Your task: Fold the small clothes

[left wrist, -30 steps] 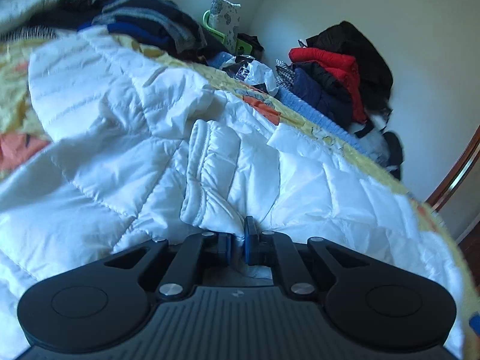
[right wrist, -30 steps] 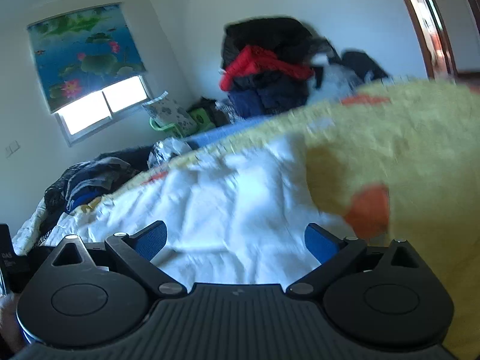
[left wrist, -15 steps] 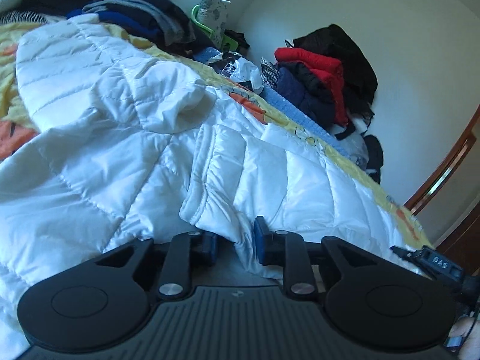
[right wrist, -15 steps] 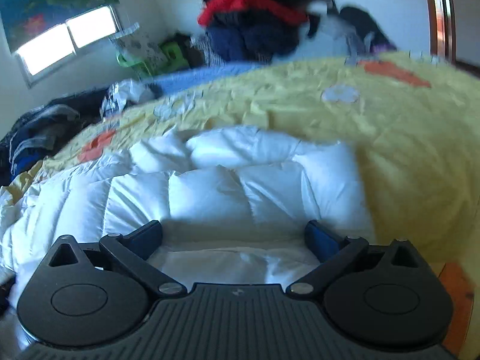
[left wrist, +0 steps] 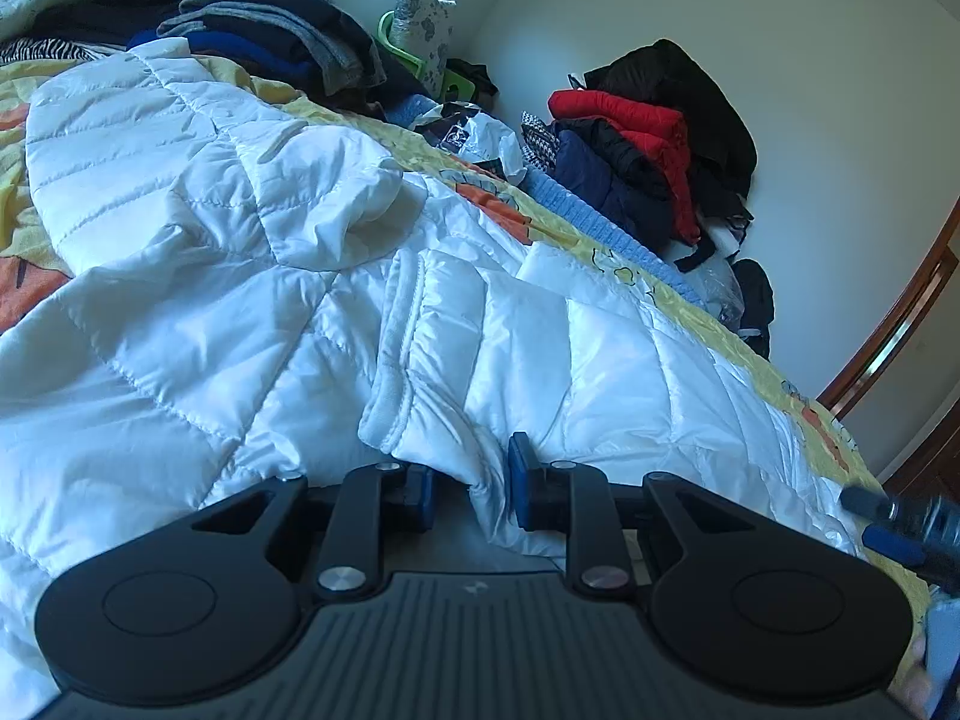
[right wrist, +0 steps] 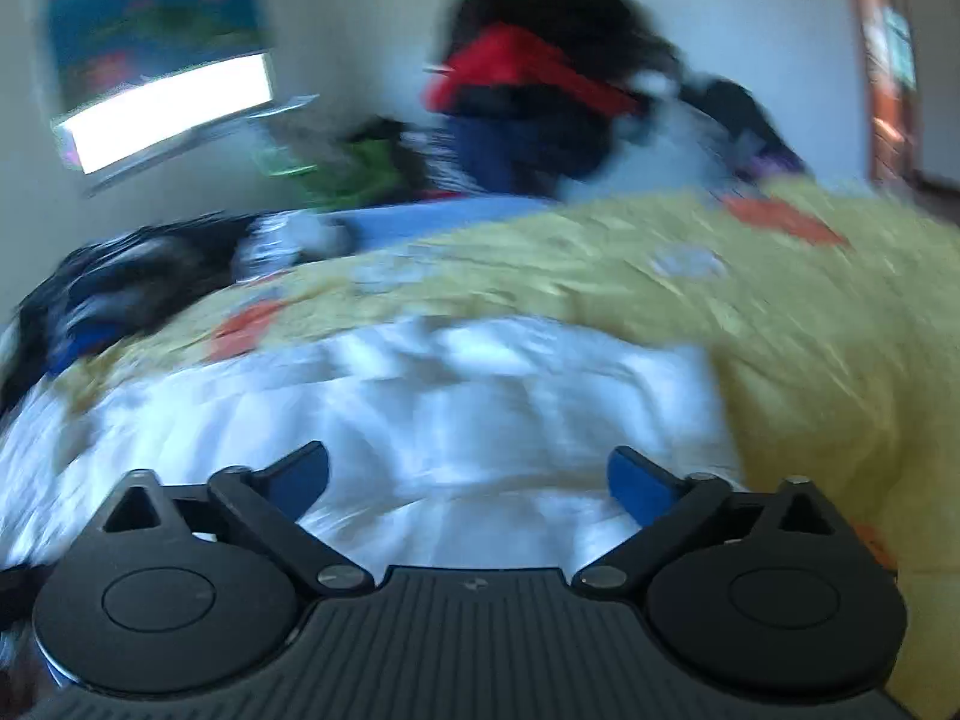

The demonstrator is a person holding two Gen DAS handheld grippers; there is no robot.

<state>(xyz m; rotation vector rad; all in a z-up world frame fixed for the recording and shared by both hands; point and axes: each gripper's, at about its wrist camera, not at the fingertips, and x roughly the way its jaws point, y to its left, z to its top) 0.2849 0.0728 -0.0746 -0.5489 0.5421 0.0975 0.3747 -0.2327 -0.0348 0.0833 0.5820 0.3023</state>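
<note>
A white quilted jacket (left wrist: 240, 300) lies spread over a yellow patterned bedspread (left wrist: 630, 267). One sleeve is laid across its body, with the cuff (left wrist: 390, 408) just ahead of my left gripper (left wrist: 471, 495). Its jaws stand slightly apart; a fold of the sleeve sits between them against the right pad, with a gap at the left pad. In the blurred right wrist view, my right gripper (right wrist: 468, 480) is wide open low over the jacket (right wrist: 450, 396) edge, with nothing pinched. Its blurred tip (left wrist: 900, 525) shows at the left view's right edge.
Dark folded clothes (left wrist: 270, 18) are stacked at the far end of the bed. A heap of red, navy and black jackets (left wrist: 648, 138) leans on the wall beyond. A wooden door frame (left wrist: 888, 330) stands at the right. Bare bedspread (right wrist: 810, 330) lies right of the jacket.
My left jaws went from shut to slightly apart, and the sleeve cuff now lies closer to them. My right gripper swept sideways across the bed and its view is now smeared.
</note>
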